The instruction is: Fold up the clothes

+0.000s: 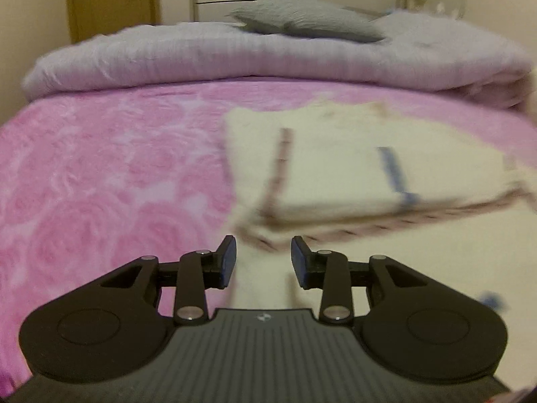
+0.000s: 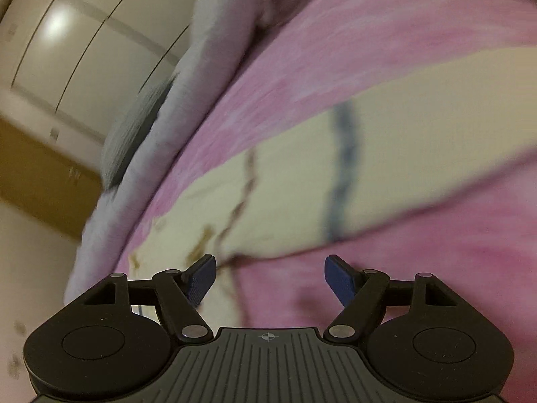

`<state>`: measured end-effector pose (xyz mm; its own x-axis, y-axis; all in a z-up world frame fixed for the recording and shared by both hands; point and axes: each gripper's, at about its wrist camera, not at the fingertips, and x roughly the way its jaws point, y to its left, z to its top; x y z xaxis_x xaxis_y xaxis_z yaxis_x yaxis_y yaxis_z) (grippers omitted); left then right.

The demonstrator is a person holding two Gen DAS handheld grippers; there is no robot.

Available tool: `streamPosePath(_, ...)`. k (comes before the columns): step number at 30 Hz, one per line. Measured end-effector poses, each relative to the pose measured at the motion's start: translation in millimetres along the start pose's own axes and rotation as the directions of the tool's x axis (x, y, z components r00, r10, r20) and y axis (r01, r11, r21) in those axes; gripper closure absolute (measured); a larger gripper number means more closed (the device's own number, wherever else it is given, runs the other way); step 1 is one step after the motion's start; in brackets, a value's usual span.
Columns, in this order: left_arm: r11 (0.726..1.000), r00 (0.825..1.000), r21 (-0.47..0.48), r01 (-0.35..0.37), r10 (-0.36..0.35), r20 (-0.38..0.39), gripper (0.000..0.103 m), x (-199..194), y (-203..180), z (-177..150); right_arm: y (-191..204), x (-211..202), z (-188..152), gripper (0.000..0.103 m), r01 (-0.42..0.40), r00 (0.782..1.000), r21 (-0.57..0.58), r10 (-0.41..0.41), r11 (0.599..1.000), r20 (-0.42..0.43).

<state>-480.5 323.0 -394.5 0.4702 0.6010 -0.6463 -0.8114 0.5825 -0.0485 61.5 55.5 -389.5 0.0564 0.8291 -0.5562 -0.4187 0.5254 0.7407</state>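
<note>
Folding cream garment (image 1: 335, 174) on pink bedspread (image 1: 100, 174): left gripper (image 1: 263, 262) at 6 o'clock, jaws apart, nothing gripped. Right gripper (image 2: 270, 278) released wide, empty, prob. repositioning w/ fold laid.

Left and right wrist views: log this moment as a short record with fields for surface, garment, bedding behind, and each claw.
surface: pink rose-patterned blanket covering the bed
garment: cream garment lying partly folded on the blanket, with a brown trim line and a blue stripe
bedding behind: pale lilac duvet rolled at the far side, grey pillow on top
left claw: open, above the garment's near edge, nothing between the pads
right claw: open wide, empty, near the garment's end
image quality: both views motion-blurred
</note>
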Motion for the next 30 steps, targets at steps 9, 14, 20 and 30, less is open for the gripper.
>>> streamPosePath(9,0.976,0.981,-0.111,0.189,-0.192,-0.020,0.071,-21,-36,-17,-124,-113,27,0.028,-0.018,0.969,0.280,-0.052,0.960,0.241)
streamPosePath(14,0.960,0.975,-0.179,0.215,-0.222,-0.020,0.071,-5,-46,-13,-142,-105,51,0.055,0.024,0.953,0.332,-0.122,0.943,0.278)
streamPosePath(20,0.944,0.971,-0.239,0.229,-0.237,-0.005,0.071,-6,-35,-13,-107,-81,60,0.093,0.202,0.906,0.235,-0.273,0.951,0.323)
streamPosePath(30,0.930,0.977,-0.314,0.191,-0.211,-0.031,0.071,-32,5,-34,179,-12,-139,0.088,-0.041,0.995,-0.798,0.094,0.601,0.020)
